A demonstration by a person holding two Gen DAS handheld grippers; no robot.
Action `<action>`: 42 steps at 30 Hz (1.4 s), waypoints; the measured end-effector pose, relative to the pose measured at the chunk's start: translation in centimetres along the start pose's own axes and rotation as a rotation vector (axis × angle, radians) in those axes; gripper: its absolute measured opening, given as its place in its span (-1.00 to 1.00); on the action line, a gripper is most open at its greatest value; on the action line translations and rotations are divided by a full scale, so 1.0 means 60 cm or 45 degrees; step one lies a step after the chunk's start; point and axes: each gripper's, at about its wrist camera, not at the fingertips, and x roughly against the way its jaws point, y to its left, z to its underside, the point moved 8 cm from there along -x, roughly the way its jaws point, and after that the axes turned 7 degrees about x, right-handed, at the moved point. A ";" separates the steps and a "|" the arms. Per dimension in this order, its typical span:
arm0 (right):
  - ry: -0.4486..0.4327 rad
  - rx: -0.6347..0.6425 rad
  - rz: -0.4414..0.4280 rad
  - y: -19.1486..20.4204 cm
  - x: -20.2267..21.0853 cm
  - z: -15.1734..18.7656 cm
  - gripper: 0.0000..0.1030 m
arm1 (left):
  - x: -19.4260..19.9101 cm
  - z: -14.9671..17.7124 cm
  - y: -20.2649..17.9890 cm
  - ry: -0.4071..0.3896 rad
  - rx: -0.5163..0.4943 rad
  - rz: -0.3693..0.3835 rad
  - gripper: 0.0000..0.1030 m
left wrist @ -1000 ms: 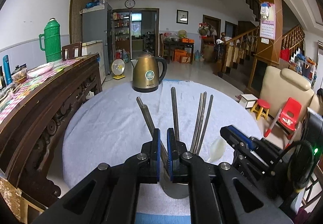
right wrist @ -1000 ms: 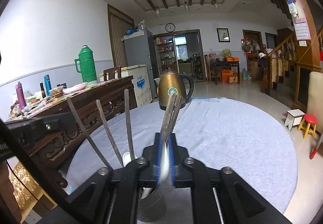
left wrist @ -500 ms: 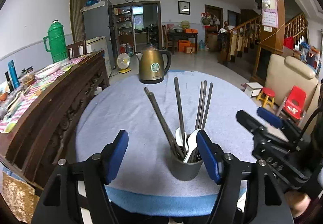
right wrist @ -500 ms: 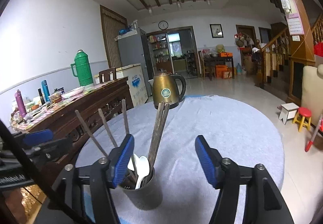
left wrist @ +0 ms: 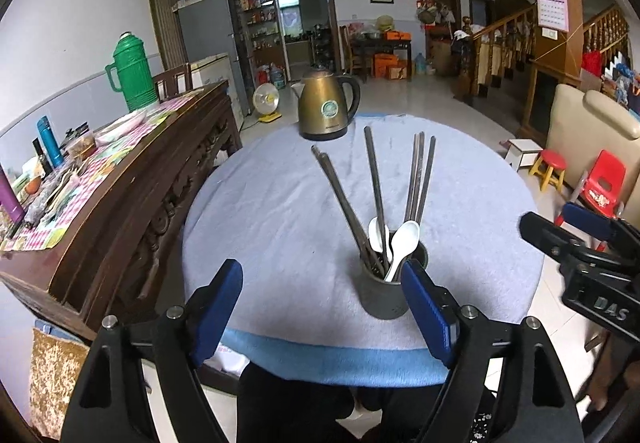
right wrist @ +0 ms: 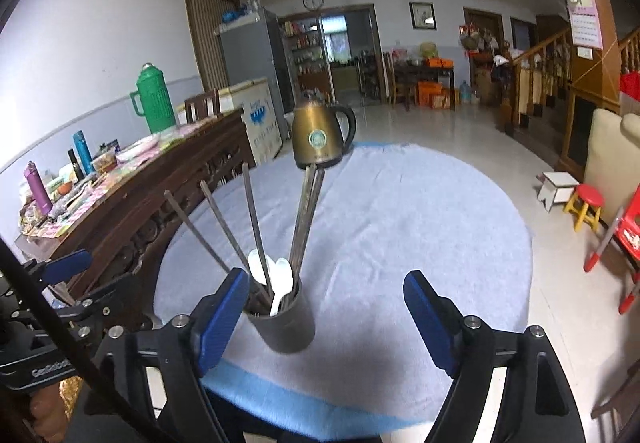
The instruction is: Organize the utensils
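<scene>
A dark grey cup (left wrist: 382, 295) stands near the front edge of the round table (left wrist: 280, 227), which is covered with a light blue cloth. In the cup stand several metal chopsticks (left wrist: 372, 183) and two white spoons (left wrist: 402, 243). My left gripper (left wrist: 320, 271) hangs just short of the cup; its jaws are opening, with nothing pressed between its blue pads. In the right wrist view the cup (right wrist: 286, 327), chopsticks (right wrist: 252, 219) and spoons (right wrist: 282, 279) lie ahead to the left. My right gripper (right wrist: 326, 277) is also opening and holds nothing. Each gripper shows at the edge of the other's view.
A brass-coloured kettle (left wrist: 326, 109) stands at the table's far edge. A carved wooden sideboard (left wrist: 120, 195) runs along the left, with a green thermos (left wrist: 132, 73) and clutter on it. A red stool (left wrist: 554, 163) and a red chair (left wrist: 604, 183) stand on the floor to the right.
Both grippers were shut close over the cup's utensils. Their jaws have since spread wide, and both have drawn back and up from the cup. The utensils stay in the cup.
</scene>
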 end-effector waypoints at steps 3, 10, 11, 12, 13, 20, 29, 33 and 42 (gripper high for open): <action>0.047 -0.007 -0.016 0.001 0.010 0.004 0.61 | 0.003 0.001 0.007 0.017 0.018 -0.019 0.59; 0.126 -0.028 -0.072 0.009 0.040 0.022 0.61 | 0.010 0.010 0.008 0.063 0.018 -0.046 0.59; 0.127 -0.021 -0.066 0.011 0.044 0.023 0.61 | 0.012 0.012 0.008 0.069 0.018 -0.048 0.59; 0.129 -0.017 -0.063 0.014 0.047 0.024 0.61 | 0.014 0.015 0.008 0.076 0.019 -0.050 0.59; 0.131 -0.017 -0.061 0.017 0.050 0.025 0.61 | 0.016 0.017 0.008 0.081 0.020 -0.048 0.59; 0.051 -0.012 -0.008 0.034 0.057 0.016 0.63 | 0.018 0.023 0.013 0.083 0.037 -0.054 0.59; 0.069 0.022 -0.010 0.055 0.050 0.017 0.63 | 0.020 0.024 0.033 0.084 0.080 -0.079 0.59; 0.082 0.030 -0.015 0.061 0.047 0.018 0.63 | 0.019 0.026 0.038 0.091 0.085 -0.085 0.59; 0.089 0.035 -0.016 0.065 0.043 0.023 0.63 | 0.018 0.027 0.039 0.093 0.085 -0.095 0.59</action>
